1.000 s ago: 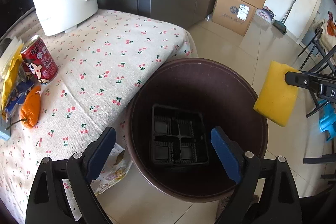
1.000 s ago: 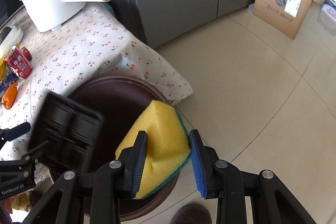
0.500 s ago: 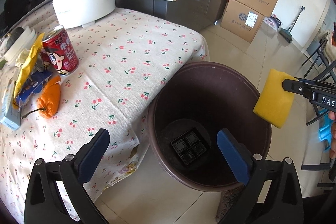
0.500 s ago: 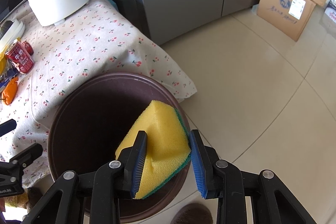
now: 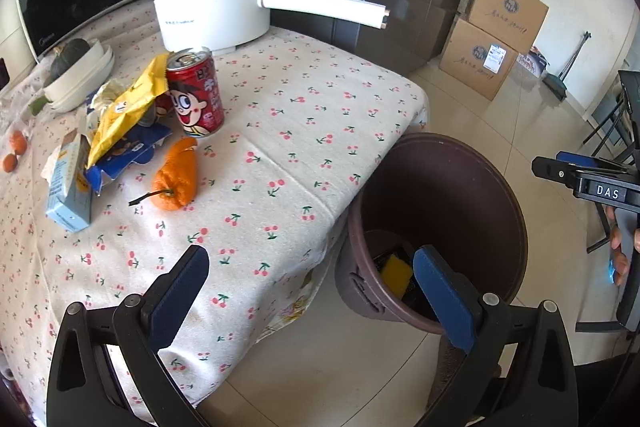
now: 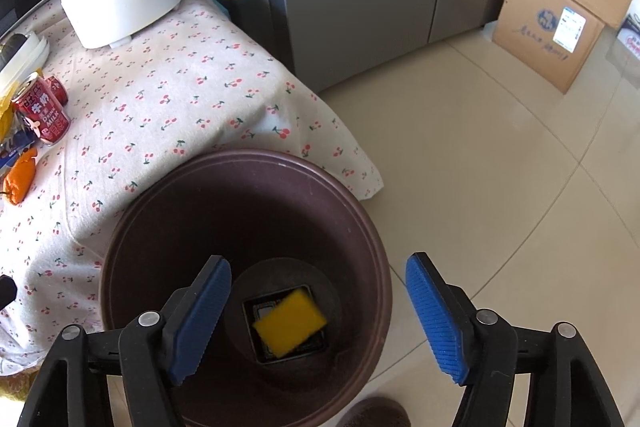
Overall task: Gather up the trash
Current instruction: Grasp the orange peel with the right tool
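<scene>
The yellow sponge lies flat on a black plastic tray at the bottom of the brown bin. On the table beside the bin, my red can stands upright, orange peel near it.

Red can reads "DRINK MILK"; right tongs' body reads "DAS"; box labels too small.

— What does the right gripper hold over the brown bin?
— Nothing; its jaws have just been opening, and the space between the blue pads is bare.
— And the yellow sponge?
— It lies at the bin's bottom, apparently on a black tray. The bin stands beside the cherry-print tablecloth.
</scene>
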Tool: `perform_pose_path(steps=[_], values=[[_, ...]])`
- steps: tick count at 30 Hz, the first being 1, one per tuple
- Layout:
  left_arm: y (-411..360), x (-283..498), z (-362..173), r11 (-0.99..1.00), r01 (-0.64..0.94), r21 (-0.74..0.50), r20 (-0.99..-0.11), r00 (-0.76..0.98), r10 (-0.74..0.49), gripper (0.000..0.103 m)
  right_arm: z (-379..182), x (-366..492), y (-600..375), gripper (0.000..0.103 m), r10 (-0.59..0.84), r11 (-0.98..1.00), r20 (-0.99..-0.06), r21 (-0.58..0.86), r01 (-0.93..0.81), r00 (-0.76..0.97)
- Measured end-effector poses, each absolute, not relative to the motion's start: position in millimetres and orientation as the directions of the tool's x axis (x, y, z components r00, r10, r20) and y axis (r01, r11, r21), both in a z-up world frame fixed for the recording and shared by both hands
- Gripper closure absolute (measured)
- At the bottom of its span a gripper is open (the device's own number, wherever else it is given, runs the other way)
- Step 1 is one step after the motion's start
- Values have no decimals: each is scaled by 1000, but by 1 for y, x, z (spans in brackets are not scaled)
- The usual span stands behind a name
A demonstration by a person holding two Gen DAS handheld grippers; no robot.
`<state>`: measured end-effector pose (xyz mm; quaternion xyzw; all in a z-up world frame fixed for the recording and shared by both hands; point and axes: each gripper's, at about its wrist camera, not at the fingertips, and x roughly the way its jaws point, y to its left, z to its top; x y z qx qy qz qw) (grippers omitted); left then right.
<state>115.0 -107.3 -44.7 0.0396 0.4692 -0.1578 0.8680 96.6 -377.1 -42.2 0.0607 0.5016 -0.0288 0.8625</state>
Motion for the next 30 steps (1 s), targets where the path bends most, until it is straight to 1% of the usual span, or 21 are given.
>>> perform_pose_path(steps=[22,30], values=[[27,112,-42,989,119,-88,-831,539,-139,0,-33,126,-285,20,59,998,-858,69,2,510],[74,109,-40,994,34,-107,-829,548,-108,0,-29,137,-245,19,99,995,-851,97,-31,516]])
